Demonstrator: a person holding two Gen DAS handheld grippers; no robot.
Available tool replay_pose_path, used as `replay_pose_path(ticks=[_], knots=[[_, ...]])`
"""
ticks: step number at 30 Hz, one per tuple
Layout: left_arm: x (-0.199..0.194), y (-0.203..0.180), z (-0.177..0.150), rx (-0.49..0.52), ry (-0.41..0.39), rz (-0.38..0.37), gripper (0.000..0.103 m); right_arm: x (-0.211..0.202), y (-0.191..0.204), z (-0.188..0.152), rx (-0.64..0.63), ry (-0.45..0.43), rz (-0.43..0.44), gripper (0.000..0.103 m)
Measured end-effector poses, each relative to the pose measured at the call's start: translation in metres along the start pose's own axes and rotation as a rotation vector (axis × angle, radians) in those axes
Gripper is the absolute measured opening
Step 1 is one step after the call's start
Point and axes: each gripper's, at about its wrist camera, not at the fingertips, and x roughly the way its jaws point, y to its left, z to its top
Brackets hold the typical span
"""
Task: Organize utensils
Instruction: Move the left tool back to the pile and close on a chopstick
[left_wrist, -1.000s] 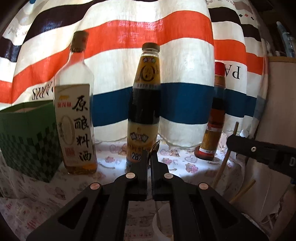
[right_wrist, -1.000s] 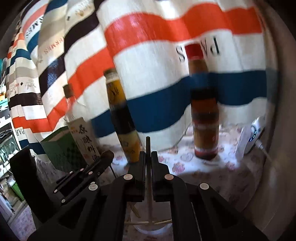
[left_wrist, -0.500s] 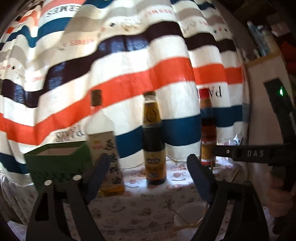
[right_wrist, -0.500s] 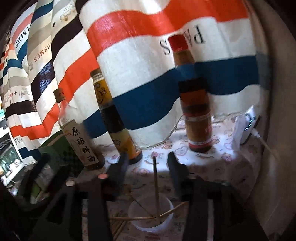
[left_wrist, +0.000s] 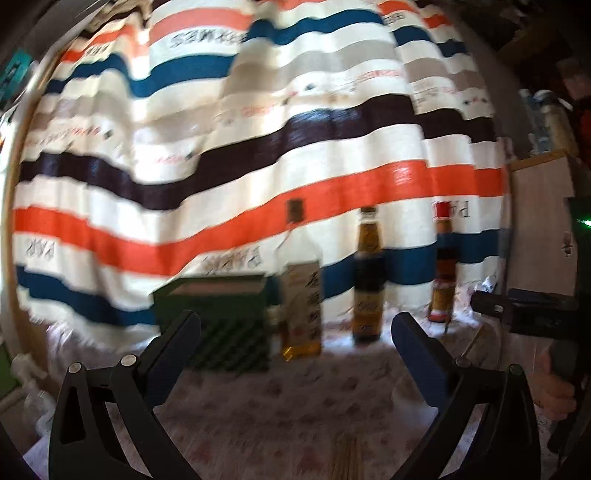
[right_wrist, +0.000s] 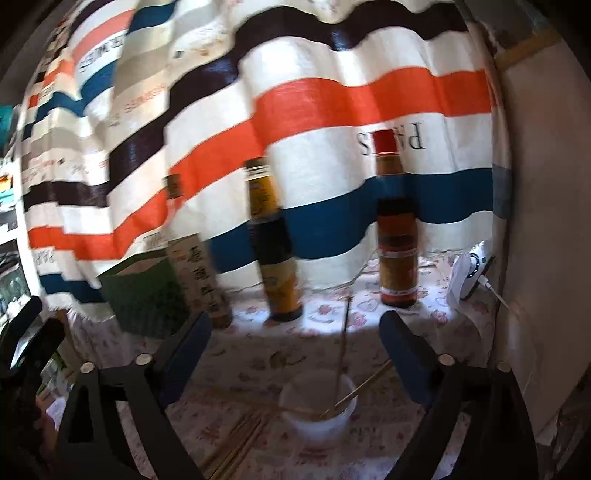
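Sorting the thin wooden chopsticks (right_wrist: 341, 354) into the white plastic cup (right_wrist: 319, 410) looks partly done: a few sticks already stand or lean inside the cup, while a loose bundle of wooden sticks (right_wrist: 240, 439) lies flat on the floral-patterned tablecloth (right_wrist: 369, 454) just left of it, toward the near edge. My judgement is that those loose ones remain to be gathered.

Right gripper (right_wrist: 295, 332) hangs above the cup with its jaws spread wide and nothing between them; the cup sits below and between the fingertips, the upright stick rising into the gap without touching either finger.

Left gripper (left_wrist: 295, 332) is likewise wide apart and empty. From its blurred view, some loose sticks (left_wrist: 345, 458) show at the near edge, below the jaws; the cup is out of sight there.
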Motion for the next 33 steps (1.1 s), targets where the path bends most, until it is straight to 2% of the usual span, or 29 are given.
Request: replay_pose_path(ticks=[1,2,5,9,14,20,23,26,31,33], knots=[[-0.007,0.007,-0.002,-0.015,-0.006,-0.017,0.102,-0.007,0.007,-0.004,-0.016,-0.002,0.009,0.103],[-0.012,0.012,-0.005,-0.023,-0.013,-0.019,0.102,-0.013,0.013,-0.009,-0.031,-0.007,0.014,0.103],[-0.021,0.025,-0.017,-0.033,-0.007,0.021,0.102,-0.031,0.029,-0.025,-0.063,-0.017,0.012,0.103],[-0.016,0.042,-0.039,-0.093,0.051,-0.001,0.102,-0.042,0.039,-0.048,-0.023,0.016,0.041,0.103],[-0.005,0.054,-0.072,-0.108,0.116,0.010,0.102,-0.033,0.044,-0.071,0.013,0.063,0.074,0.103],[0.016,0.059,-0.094,-0.118,0.224,0.014,0.102,-0.009,0.049,-0.097,-0.030,0.117,0.022,0.103],[0.029,0.062,-0.104,-0.143,0.296,-0.008,0.102,0.003,0.043,-0.112,-0.043,0.162,-0.017,0.103],[0.047,0.074,-0.118,-0.227,0.394,-0.001,0.102,0.015,0.039,-0.119,-0.041,0.197,-0.054,0.103],[0.067,0.085,-0.139,-0.281,0.523,0.007,0.102,0.043,0.033,-0.134,-0.018,0.351,-0.047,0.103],[0.072,0.084,-0.144,-0.269,0.553,0.012,0.102,0.056,0.035,-0.143,-0.056,0.428,-0.093,0.103]])
